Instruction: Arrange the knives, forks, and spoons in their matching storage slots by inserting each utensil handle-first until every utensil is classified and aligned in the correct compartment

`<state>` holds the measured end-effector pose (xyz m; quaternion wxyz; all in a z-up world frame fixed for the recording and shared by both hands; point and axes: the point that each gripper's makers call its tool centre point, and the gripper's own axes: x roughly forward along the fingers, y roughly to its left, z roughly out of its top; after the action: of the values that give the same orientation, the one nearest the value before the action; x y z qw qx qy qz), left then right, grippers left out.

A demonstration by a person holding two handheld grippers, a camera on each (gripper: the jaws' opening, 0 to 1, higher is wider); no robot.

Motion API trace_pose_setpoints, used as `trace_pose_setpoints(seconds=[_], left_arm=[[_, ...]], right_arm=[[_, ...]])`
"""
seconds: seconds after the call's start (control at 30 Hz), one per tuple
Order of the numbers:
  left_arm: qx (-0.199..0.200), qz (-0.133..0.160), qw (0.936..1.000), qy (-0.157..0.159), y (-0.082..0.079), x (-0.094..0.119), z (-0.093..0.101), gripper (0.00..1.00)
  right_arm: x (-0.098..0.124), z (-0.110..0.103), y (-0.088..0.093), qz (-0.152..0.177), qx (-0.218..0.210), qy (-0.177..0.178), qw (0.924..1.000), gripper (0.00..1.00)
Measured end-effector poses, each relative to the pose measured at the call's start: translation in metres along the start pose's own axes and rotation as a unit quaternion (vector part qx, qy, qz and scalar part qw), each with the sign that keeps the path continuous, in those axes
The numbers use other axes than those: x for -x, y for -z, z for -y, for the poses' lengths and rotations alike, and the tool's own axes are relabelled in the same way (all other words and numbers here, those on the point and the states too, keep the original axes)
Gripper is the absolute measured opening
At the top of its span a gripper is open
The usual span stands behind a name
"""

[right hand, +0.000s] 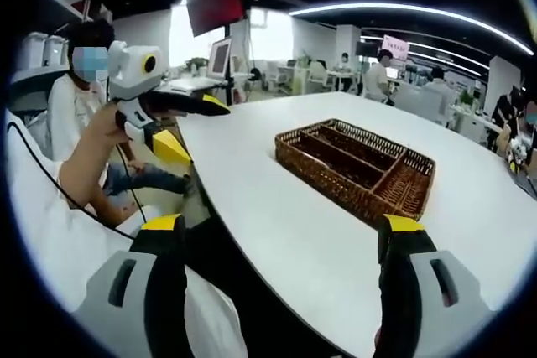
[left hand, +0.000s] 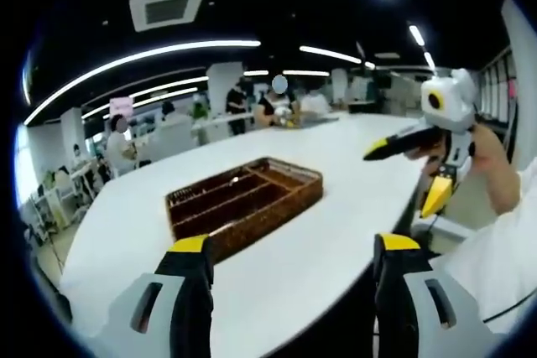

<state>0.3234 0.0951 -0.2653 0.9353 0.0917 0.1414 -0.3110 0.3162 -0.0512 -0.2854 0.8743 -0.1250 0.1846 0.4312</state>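
Both grippers held over bench (right hand: 277, 224) edge, left gripper (left hand: 289, 270) and right gripper (right hand: 281, 245) with jaws wide apart, empty. Wicker tray (left hand: 243, 199) at 12 o'clock, mid-bench. No utensils visible. Risk judged: wrong compartment, since slots look alike.

Bright overhead strip lights (left hand: 143, 58) wash out the white counter (left hand: 336, 207) with soft glare; heavy fisheye bending near edges, background people look soft and blurry.
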Motion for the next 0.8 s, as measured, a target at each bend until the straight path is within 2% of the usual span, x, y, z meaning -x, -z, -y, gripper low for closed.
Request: trace_pose_setpoints(seconds=[0.8], left_arm=[[-0.001, -0.003, 1.0000, -0.002, 0.0011, 0.0025, -0.0010, 0.78]], right_arm=[[0.0008, -0.0031, -0.0055, 0.007, -0.001, 0.000, 1.0000, 0.98]])
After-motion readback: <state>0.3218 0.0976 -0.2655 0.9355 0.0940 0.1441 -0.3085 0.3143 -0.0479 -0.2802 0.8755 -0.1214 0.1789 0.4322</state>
